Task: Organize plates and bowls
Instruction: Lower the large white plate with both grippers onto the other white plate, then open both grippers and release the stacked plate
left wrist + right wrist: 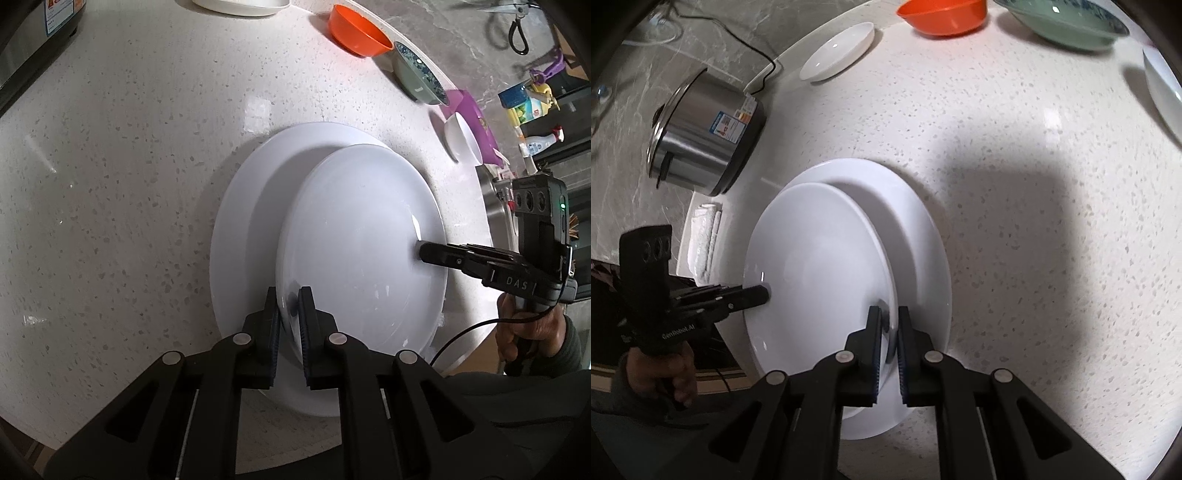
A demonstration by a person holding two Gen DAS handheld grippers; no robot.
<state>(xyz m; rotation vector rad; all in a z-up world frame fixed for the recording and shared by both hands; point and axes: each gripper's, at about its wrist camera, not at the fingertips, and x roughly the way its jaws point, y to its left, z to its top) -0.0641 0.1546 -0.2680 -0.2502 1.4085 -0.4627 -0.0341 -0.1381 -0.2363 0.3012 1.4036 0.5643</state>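
Two white plates are stacked loosely on the speckled counter. The lower plate (243, 206) (919, 229) lies flat. The upper plate (358, 240) (820, 258) sits offset over it, and both grippers grip it at opposite rims. My left gripper (290, 295) is shut on its near rim in the left wrist view and shows in the right wrist view as the left gripper (764, 293). My right gripper (889, 314) is shut on the other rim, and the left wrist view shows that right gripper (421, 253) with a hand behind it.
An orange bowl (358, 31) (942, 16), a green-blue bowl (419, 74) (1060, 22), a small white bowl (465, 138) and a purple dish (476, 118) line the far counter edge. A small white dish (836, 51), a steel rice cooker (705, 133) and a folded towel (705, 236) stand at the left.
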